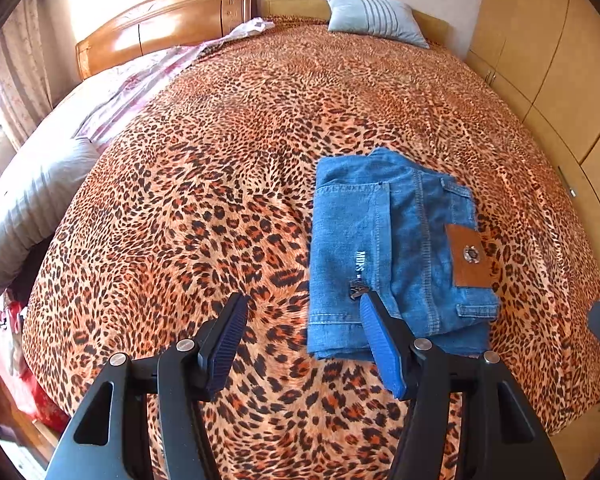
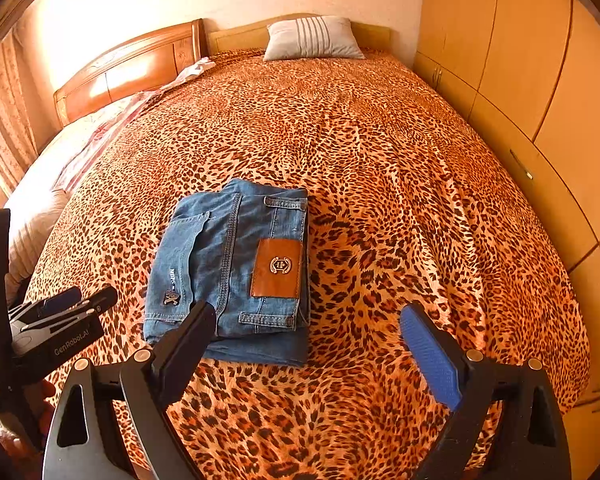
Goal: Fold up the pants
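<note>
1. Left wrist view takes in a wide bed (image 1: 228, 168) under a leopard-print cover, its wooden headboard (image 1: 168, 20) at the far end.
2. Tall wooden wardrobe doors (image 2: 512, 52) run along the bed's right side.
3. Folded blue jeans (image 1: 384, 248) lie flat on the cover near the bed's near edge, tan leather patch (image 2: 277, 268) facing up.
4. A grey striped pillow (image 2: 314, 38) rests by the headboard.
5. Left hand-held gripper (image 1: 304, 340) hangs above the jeans' near left corner, jaws wide and empty.
6. Right hand-held gripper (image 2: 306, 340) hangs at the jeans' near right edge, jaws spread wide, nothing gripped.
</note>
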A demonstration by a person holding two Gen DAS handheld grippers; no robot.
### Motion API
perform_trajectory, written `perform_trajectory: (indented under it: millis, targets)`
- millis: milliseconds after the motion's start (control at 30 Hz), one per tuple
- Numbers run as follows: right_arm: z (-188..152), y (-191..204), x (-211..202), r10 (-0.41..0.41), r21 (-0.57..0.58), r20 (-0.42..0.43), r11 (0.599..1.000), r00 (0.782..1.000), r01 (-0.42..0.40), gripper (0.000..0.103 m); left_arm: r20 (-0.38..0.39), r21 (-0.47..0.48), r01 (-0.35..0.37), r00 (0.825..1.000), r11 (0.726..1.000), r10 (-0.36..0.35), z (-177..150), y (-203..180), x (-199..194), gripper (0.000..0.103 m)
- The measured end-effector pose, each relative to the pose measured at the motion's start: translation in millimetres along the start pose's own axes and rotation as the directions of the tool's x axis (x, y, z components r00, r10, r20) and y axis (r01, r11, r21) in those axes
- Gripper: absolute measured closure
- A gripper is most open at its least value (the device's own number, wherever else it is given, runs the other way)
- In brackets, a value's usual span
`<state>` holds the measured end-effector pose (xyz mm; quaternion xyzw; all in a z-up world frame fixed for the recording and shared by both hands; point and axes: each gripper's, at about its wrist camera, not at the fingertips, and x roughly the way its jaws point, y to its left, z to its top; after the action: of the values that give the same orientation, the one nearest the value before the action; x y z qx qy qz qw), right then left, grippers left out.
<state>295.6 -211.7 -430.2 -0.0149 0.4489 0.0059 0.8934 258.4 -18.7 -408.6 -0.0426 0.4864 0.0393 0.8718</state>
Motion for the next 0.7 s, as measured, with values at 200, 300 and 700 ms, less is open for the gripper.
perform_trajectory:
  millis: [200,300,700]
  targets:
    - [-21.0,-21.6,-17.3,-0.006,0.027,0.044,1.000,0.999,0.004,0.004,-0.006,0.030,0.010,1.000,1.000,-0.009,-18.2,-22.7,-15.5,0.044]
    - [-28.5,-28.4,-16.6,-0.007,0.032,0.022,0.999,1.000,0.006,0.004,-0.011,0.039,0.006,1.000,0.999,-0.006,-28.2,-31.0,-21.0,0.044]
    - [-35.7,-37.3,-29.3,0.003,0.000,0.051,1.000,0.999,-0.003,0.004,0.017,0.013,0.049,0.999,0.999,-0.049,-33.7,-42.0,-43.4,0.042]
